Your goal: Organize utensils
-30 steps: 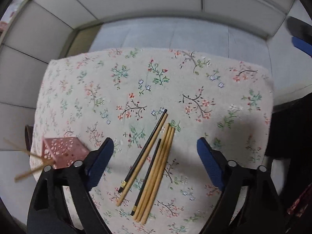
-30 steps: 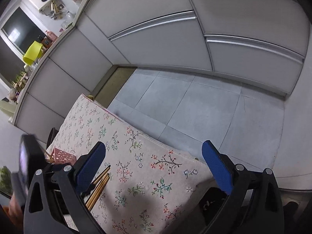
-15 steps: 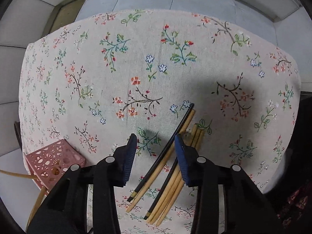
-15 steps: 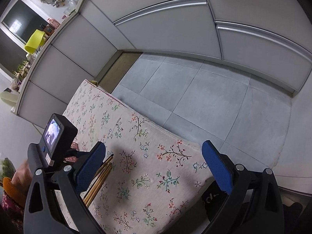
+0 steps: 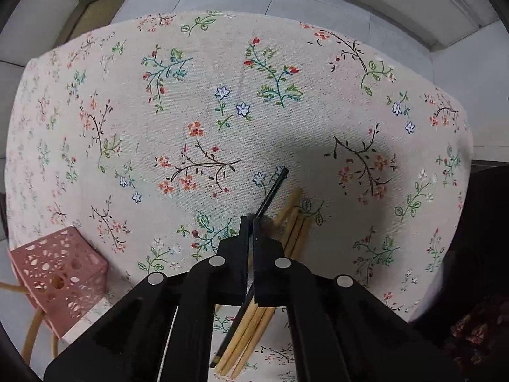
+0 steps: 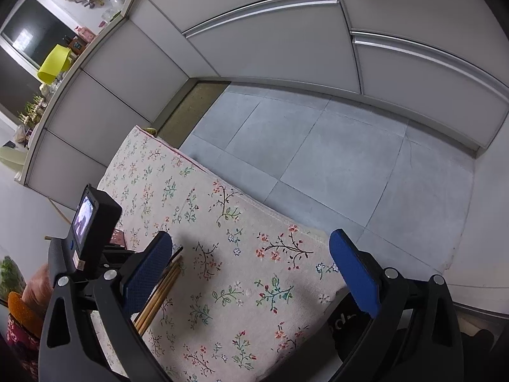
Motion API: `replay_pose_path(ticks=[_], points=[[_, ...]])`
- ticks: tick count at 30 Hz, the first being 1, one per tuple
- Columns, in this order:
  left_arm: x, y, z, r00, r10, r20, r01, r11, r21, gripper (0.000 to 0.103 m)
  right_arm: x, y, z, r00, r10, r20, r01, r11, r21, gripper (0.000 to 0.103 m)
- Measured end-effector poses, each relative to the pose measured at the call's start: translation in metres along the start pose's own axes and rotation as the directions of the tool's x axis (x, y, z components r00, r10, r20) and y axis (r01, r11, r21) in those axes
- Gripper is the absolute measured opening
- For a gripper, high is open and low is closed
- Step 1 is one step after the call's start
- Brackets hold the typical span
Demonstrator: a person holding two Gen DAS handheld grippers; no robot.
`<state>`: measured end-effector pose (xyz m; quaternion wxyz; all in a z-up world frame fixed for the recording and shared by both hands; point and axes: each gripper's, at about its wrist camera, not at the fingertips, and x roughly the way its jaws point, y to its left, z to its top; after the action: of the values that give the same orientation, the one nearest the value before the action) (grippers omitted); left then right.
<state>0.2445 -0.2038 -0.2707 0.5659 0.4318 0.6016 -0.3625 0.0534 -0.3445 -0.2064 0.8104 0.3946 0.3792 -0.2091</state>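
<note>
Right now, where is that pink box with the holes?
In the left wrist view, the pink box sits at the floral tablecloth's lower-left edge, left of the chopsticks.

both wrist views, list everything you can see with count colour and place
flowered cloth-covered table: one, beige, fills the left wrist view
black chopsticks: at least one, dark, between the closed fingers
bamboo chopsticks: several, tan, lying beside the black one
perforated pink holder: one, near left table edge, tan sticks poking out
grey cabinets: behind, above tiled floor
left gripper: black, shut on the black chopstick
right gripper: blue pads, open, empty
hand: one, behind the left gripper
</note>
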Motion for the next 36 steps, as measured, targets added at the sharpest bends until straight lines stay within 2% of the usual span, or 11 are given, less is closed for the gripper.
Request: replay_pose_path(ticks=[2, 5, 9, 13, 16, 18, 21, 26, 28, 33, 36], points=[[0.001, 0.008, -0.002, 1.0, -0.022, -0.002, 0.022, 0.999, -0.041, 0.004, -0.001, 0.002, -0.001, 1.0, -0.003, 0.009, 0.003, 1.0, -0.009, 0.096], [0.008, -0.004, -0.007, 0.999, 0.043, 0.001, -0.043, 0.999, 0.023, 0.009, -0.001, 0.003, 0.0, 1.0, -0.014, 0.015, 0.014, 1.0, -0.011, 0.096], [0.013, 0.009, -0.009, 1.0, 0.01, 0.019, -0.009, 0.998, -0.057, 0.011, 0.004, 0.008, -0.002, 1.0, -0.014, -0.015, 0.013, 1.0, -0.027, 0.096], [0.013, 0.036, -0.031, 0.991, -0.027, 0.128, 0.053, 0.977, -0.207, 0.01, 0.008, 0.019, -0.005, 0.999, -0.04, -0.019, 0.038, 0.996, -0.085, 0.096], [0.006, 0.037, -0.055, 0.968, 0.075, 0.239, -0.006, 0.961, -0.278, 0.009, 0.019, 0.029, -0.005, 0.997, -0.061, -0.047, 0.055, 0.992, -0.113, 0.096], [-0.009, 0.037, -0.08, 0.937, 0.119, 0.327, -0.006, 0.945, -0.327, 0.008, 0.031, 0.044, -0.007, 0.994, -0.054, -0.097, 0.04, 0.988, -0.149, 0.096], [-0.04, 0.034, -0.119, 0.869, 0.205, 0.45, -0.022, 0.925, -0.379, 0.007, 0.051, 0.066, -0.015, 0.983, -0.043, -0.181, 0.007, 0.981, -0.192, 0.092], [-0.096, -0.002, -0.172, 0.749, 0.338, 0.57, -0.062, 0.892, -0.448, 0.004, 0.101, 0.102, -0.031, 0.917, -0.009, -0.4, -0.064, 0.984, -0.167, 0.064], [-0.112, -0.015, -0.205, 0.697, 0.377, 0.61, -0.074, 0.884, -0.462, 0.003, 0.112, 0.114, -0.035, 0.913, -0.017, -0.407, -0.056, 0.985, -0.166, 0.059], [-0.135, -0.038, -0.238, 0.597, 0.409, 0.69, -0.062, 0.881, -0.468, 0.003, 0.118, 0.138, -0.028, 0.946, -0.051, -0.321, -0.02, 0.977, -0.213, 0.053], [-0.147, -0.046, -0.248, 0.55, 0.418, 0.723, -0.052, 0.881, -0.47, 0.003, 0.126, 0.143, -0.022, 0.942, -0.093, -0.323, 0.014, 0.971, -0.239, 0.044]])
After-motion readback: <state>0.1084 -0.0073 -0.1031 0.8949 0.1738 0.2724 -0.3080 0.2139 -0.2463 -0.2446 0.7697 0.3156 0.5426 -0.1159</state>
